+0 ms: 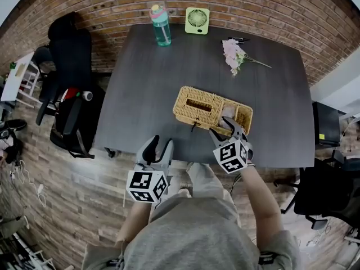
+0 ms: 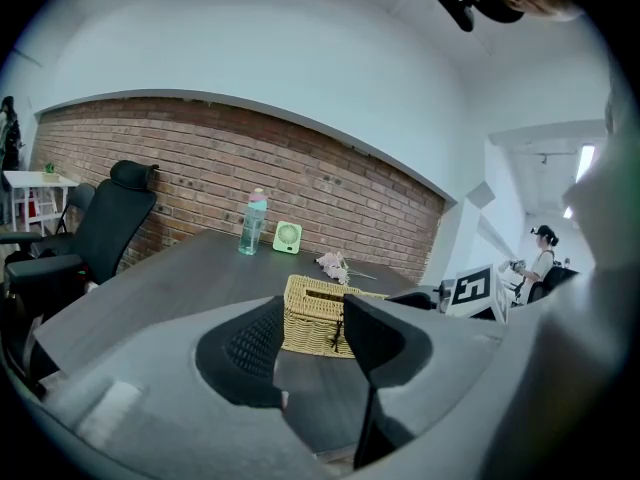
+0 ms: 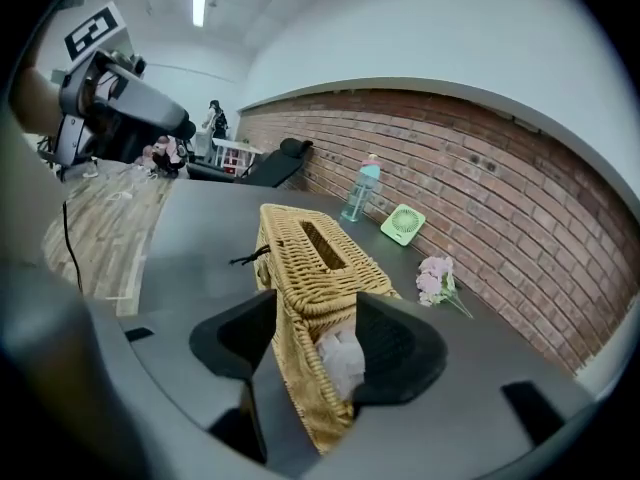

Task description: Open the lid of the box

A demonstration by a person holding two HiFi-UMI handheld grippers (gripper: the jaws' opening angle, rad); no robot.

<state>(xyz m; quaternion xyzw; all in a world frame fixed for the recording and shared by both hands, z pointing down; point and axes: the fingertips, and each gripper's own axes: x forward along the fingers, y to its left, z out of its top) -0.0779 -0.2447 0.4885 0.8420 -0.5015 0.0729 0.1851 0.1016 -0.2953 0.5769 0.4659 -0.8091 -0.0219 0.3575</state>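
Observation:
A woven wicker box (image 1: 199,106) with a slot in its lid lies near the front edge of the dark table (image 1: 146,94). Its right end gapes, with white tissue (image 3: 340,353) showing inside. My right gripper (image 1: 228,126) is open at that end, its jaws standing either side of the box's end wall (image 3: 300,368). A black cord latch (image 3: 250,258) hangs from the front side. My left gripper (image 1: 160,146) hovers open and empty at the table's front edge, left of the box (image 2: 312,313) and apart from it.
At the table's back stand a teal bottle (image 1: 161,26) and a small green fan (image 1: 197,20). Pink flowers (image 1: 233,55) lie at the back right. A black office chair (image 1: 70,94) stands left of the table, another chair (image 1: 326,196) to the right.

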